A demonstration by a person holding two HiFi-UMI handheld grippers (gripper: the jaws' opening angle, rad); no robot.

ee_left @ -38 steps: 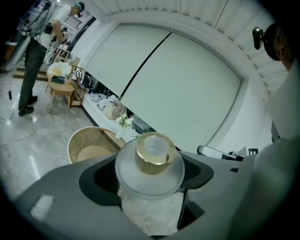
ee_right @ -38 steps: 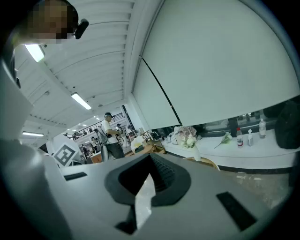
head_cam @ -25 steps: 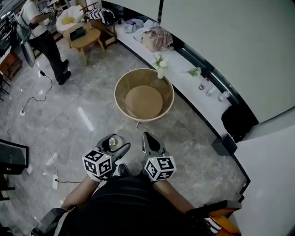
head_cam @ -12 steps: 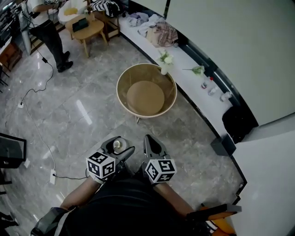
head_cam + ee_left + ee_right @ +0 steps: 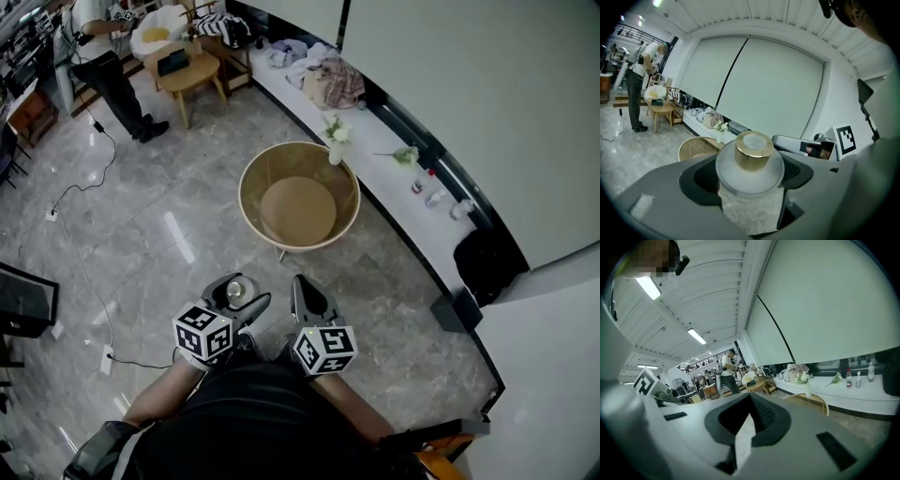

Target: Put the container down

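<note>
A small frosted container [image 5: 749, 168] with a gold cap [image 5: 753, 150] stands upright between the jaws of my left gripper [image 5: 238, 298], which is shut on it. From the head view the container [image 5: 235, 291] shows as a pale disc just ahead of the left marker cube. My right gripper [image 5: 302, 294] is held beside it, close to my body, with its jaws shut and nothing in them. In the right gripper view the right gripper [image 5: 750, 420] shows only a thin sliver between its dark pads. Both grippers hang over the grey marble floor.
A round wooden table [image 5: 247, 184] with a raised rim stands ahead. Behind it a white ledge [image 5: 384, 161] along the wall carries a vase of flowers [image 5: 336, 141] and small bottles [image 5: 427, 192]. A person [image 5: 105, 58] stands far left by a small wooden table [image 5: 187, 75].
Both grippers keep their pose and the left one still holds the container. The head view has drifted a little, so the round table sits slightly further right in the picture.
</note>
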